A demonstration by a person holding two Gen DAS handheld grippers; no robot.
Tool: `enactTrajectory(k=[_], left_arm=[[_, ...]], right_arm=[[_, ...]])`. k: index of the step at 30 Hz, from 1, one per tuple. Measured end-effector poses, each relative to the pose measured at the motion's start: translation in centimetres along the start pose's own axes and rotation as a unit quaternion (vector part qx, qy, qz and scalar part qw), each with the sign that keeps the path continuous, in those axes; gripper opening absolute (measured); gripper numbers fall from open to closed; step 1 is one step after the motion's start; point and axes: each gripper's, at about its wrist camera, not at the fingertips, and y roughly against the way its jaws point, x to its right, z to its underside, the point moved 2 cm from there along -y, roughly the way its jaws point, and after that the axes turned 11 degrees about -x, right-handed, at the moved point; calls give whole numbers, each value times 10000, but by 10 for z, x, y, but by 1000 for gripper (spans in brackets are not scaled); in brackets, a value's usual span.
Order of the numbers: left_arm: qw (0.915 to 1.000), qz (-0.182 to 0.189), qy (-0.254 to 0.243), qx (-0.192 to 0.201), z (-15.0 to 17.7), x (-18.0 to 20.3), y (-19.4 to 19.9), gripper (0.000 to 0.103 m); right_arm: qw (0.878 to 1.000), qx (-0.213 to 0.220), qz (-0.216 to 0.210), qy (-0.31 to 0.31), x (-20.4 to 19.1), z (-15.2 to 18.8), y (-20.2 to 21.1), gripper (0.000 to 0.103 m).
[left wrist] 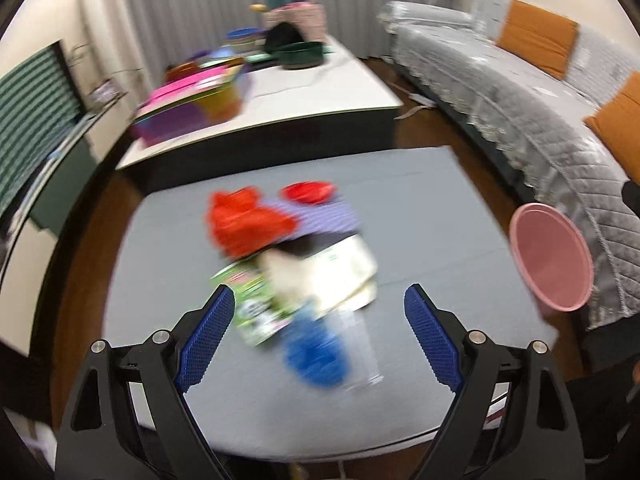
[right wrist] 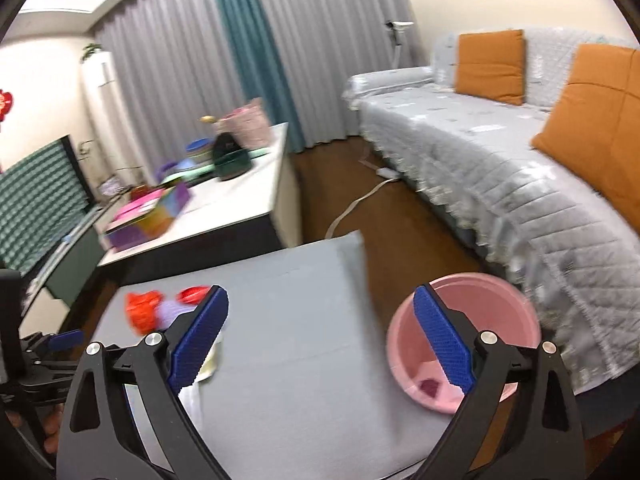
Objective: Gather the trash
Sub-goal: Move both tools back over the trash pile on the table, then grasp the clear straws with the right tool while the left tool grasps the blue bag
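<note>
A blurred pile of trash lies on the grey table (left wrist: 420,208): a red crumpled bag (left wrist: 244,222), a red lid (left wrist: 308,193), a purple striped wrapper (left wrist: 332,218), a cream carton (left wrist: 340,276), a green packet (left wrist: 256,312) and a clear bottle with a blue label (left wrist: 320,350). My left gripper (left wrist: 320,304) is open and empty just above the near side of the pile. A pink bin (right wrist: 468,336) stands beside the table's right edge, with small bits inside. My right gripper (right wrist: 320,304) is open and empty over the table, right finger in front of the bin.
A white table (left wrist: 320,88) behind holds colourful boxes (left wrist: 188,112) and a dark green bag (left wrist: 300,54). A grey covered sofa (right wrist: 500,184) with orange cushions (right wrist: 490,66) runs along the right. Brown floor (right wrist: 404,220) with a cable lies between.
</note>
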Motion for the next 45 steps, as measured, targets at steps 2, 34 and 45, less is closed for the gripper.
enactTrajectory(k=[2, 34, 45], left_arm=[[9997, -130, 176, 50, 10, -15, 2, 84], [9785, -726, 1616, -1057, 60, -134, -95, 84], [9789, -643, 1662, -1004, 60, -137, -90, 84]], right_arm=[[9997, -135, -205, 28, -19, 15, -5, 92], [9507, -2527, -571, 1705, -137, 119, -156, 83], [9270, -3020, -526, 2163, -151, 143, -176, 46]])
